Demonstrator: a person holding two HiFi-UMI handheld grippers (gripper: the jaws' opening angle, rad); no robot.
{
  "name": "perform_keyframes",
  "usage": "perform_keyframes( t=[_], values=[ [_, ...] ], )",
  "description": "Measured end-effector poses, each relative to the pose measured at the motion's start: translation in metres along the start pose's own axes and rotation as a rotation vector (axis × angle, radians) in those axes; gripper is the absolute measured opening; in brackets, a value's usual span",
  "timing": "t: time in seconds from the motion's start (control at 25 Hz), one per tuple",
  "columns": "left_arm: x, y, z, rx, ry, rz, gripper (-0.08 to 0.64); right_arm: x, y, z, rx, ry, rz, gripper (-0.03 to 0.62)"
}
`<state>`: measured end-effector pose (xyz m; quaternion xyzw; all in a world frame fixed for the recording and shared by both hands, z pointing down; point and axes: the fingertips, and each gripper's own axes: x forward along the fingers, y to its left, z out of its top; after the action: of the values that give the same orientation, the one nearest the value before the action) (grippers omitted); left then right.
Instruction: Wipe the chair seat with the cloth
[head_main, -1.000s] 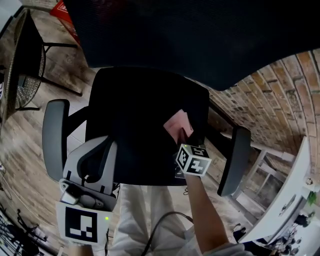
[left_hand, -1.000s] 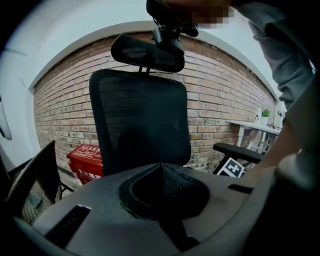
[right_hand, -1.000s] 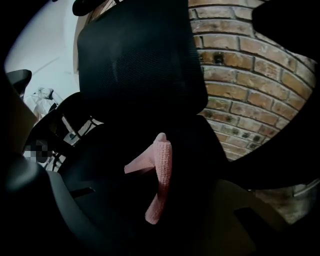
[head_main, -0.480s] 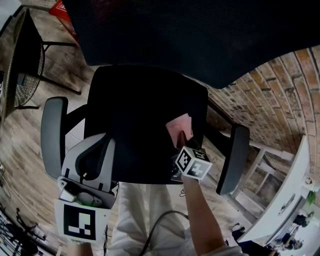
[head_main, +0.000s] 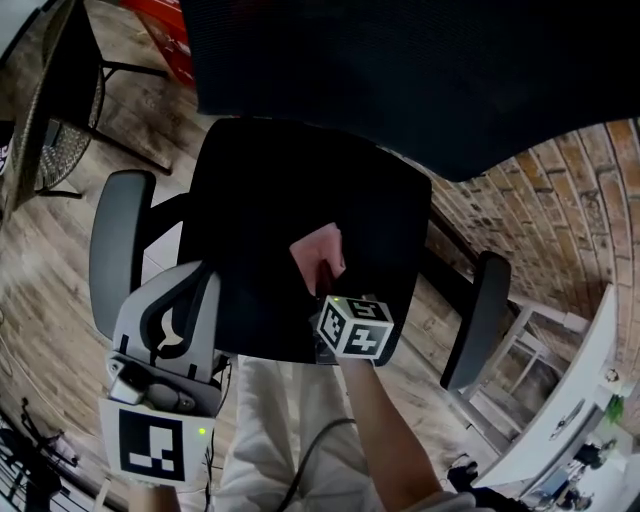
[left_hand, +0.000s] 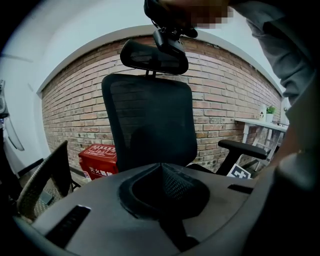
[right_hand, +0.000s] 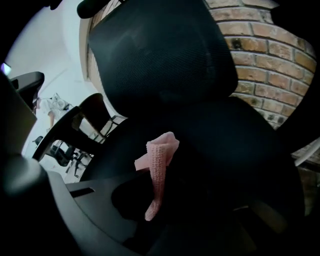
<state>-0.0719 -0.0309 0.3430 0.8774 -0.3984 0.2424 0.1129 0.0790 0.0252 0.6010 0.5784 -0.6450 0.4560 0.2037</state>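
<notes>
The person's right forearm (head_main: 385, 430) is reaching up from the bottom of the head view, angled a little to the left, and is ending at the front edge of the chair seat (head_main: 270, 190). It is carrying the right gripper (head_main: 326, 278), which is pointing across the seat toward the backrest (head_main: 400, 70). The left gripper (head_main: 183, 295) is being held on the other side, over the front left corner of the seat and just beside the grey armrest (head_main: 115, 240). The hand behind it is barely showing at the picture's lower edge.

Compared with half a second ago, the right gripper and the pink cloth (head_main: 318, 250) are sitting farther left. They were near the seat's right side and are now lying near its middle. The left gripper is keeping about the same place by the armrest.

In the right gripper view, the right gripper (right_hand: 149, 217) is pinching the cloth (right_hand: 161, 155), its jaws pressed together on the near end. The rest of the cloth is running forward as a folded strip, with its far end resting against the dark seat (right_hand: 240, 140). In the left gripper view, the left gripper (left_hand: 162, 170) is showing its jaws closed against each other with nothing between them. It is facing the backrest (left_hand: 150, 120), a brick wall (left_hand: 225, 95) and a red box (left_hand: 99, 160).
</notes>
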Motion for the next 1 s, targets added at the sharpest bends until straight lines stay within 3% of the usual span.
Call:
perform_keyframes(
  t=[0.64,0.84,1.0],
  values=[
    [-0.05,0.043,-0.018,-0.053,-0.021,0.109,0.018,0.036,0.181,-0.03,-0.221,0.091,0.325,0.052],
    [-0.064,0.052,-0.024,-0.053,-0.015,0.13,0.018,0.042,0.214,-0.033,-0.276,0.1,0.369,0.052],
    [-0.068,0.051,-0.025,-0.046,-0.016,0.134,0.018,0.043,0.21,-0.036,-0.298,0.104,0.349,0.052]
  ],
)
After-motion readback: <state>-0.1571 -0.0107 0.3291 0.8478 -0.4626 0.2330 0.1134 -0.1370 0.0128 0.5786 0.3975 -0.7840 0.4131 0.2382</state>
